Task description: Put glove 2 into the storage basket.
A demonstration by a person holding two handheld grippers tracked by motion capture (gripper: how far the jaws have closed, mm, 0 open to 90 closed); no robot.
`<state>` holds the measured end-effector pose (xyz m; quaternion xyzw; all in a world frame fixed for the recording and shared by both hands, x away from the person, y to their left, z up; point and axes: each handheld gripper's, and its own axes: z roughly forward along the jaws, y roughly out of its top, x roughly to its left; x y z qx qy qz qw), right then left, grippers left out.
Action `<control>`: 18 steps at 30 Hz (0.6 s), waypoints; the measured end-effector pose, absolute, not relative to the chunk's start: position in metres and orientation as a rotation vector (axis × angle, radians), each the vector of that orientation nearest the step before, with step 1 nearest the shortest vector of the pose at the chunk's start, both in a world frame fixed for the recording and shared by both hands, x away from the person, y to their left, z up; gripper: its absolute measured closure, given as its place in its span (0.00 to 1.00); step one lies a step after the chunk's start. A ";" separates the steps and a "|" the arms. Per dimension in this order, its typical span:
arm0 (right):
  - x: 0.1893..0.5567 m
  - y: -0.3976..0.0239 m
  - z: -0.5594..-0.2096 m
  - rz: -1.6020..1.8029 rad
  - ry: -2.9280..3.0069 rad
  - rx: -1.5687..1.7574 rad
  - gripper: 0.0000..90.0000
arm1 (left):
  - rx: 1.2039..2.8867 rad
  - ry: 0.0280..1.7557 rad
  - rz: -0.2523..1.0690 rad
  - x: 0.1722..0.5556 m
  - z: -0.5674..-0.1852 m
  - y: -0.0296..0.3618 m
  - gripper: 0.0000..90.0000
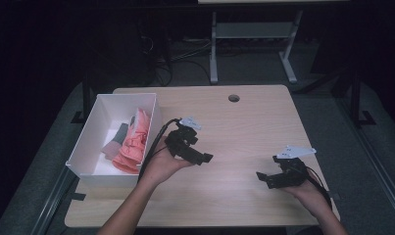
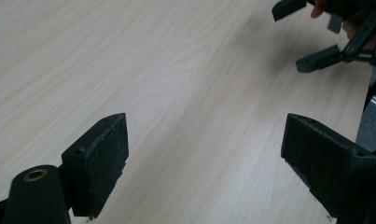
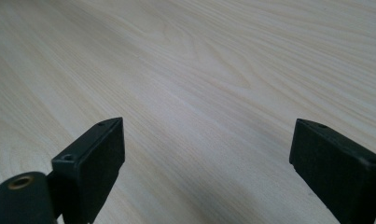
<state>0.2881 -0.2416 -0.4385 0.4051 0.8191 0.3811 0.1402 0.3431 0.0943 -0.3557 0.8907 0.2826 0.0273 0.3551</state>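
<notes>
left gripper (image 1: 197, 152): jaws wide apart, nothing held, over bare table (image 1: 244, 127)
right gripper (image 1: 264, 178): jaws apart, nothing held, near table's right front
white box (image 1: 94, 169): table's left edge, just beside left gripper
pink cloth (image 1: 134, 144): inside box

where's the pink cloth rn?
High view: the pink cloth lies inside the white box at the table's left edge, beside the left gripper.

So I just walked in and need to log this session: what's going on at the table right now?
A person holds a two-jaw gripper in each hand above a wooden table. The left gripper and the right gripper are both open and hold nothing. At the table's left edge stands a white box with pink cloth and something grey inside; the left gripper is just beside it.
</notes>
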 end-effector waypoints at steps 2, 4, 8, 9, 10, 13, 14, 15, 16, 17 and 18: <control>0.288 -0.242 -0.439 1.101 2.368 1.169 0.11 | 2.297 0.736 0.058 0.341 -0.363 0.091 0.16; 0.288 -0.242 -0.439 1.099 2.372 1.172 0.11 | 2.310 0.725 0.054 0.340 -0.368 0.090 0.16; 0.288 -0.241 -0.441 1.102 2.374 1.175 0.11 | 2.329 0.704 0.059 0.338 -0.379 0.088 0.17; 0.287 -0.241 -0.441 1.100 2.379 1.173 0.11 | 2.334 0.698 0.066 0.338 -0.382 0.088 0.17; 0.287 -0.241 -0.441 1.097 2.381 1.168 0.11 | 2.329 0.700 0.063 0.337 -0.385 0.087 0.17; 0.287 -0.241 -0.443 1.094 2.382 1.174 0.11 | 2.345 0.692 0.064 0.335 -0.393 0.087 0.17; 0.287 -0.241 -0.444 1.088 2.386 1.174 0.11 | 2.341 0.696 0.061 0.335 -0.397 0.086 0.17; 0.286 -0.241 -0.445 1.076 2.390 1.179 0.11 | 2.341 0.695 0.057 0.334 -0.400 0.086 0.17; 0.286 -0.241 -0.445 1.063 2.396 1.174 0.11 | 2.354 0.692 0.049 0.334 -0.404 0.086 0.17; 0.286 -0.241 -0.445 1.063 2.396 1.174 0.11 | 2.354 0.692 0.049 0.334 -0.404 0.086 0.17; 0.286 -0.241 -0.446 1.061 2.396 1.180 0.11 | 2.359 0.692 0.041 0.333 -0.410 0.085 0.17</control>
